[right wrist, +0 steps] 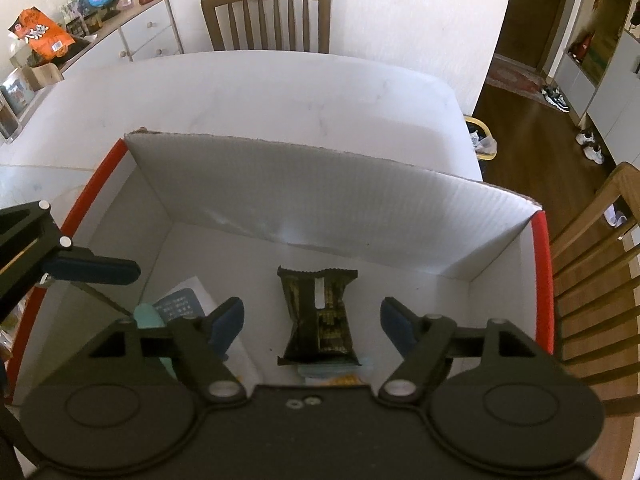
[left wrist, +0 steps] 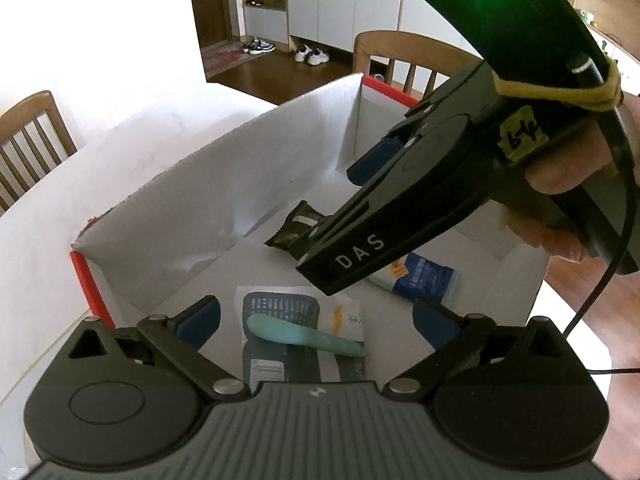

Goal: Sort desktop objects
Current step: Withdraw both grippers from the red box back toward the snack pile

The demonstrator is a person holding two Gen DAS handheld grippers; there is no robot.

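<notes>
Both tongs hang open over a white corrugated cardboard box with red edge strips on the white worktop. Right tongs, centre of their frame, grip nothing; a dark crinkled foil snack packet lies on the box floor below. Left tongs hover empty above a teal plastic handle.

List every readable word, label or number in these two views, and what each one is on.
"DAS": white letters on the side of the right gripper.
"b4", roughly, handwritten: yellow tape label on that gripper; hard to be sure.
Blue and white packet in the box: print too blurred.
Card under the teal tool: barcode and text too small.
Dark wrapper: unreadable.
Orange bag: characters blurred.
</notes>
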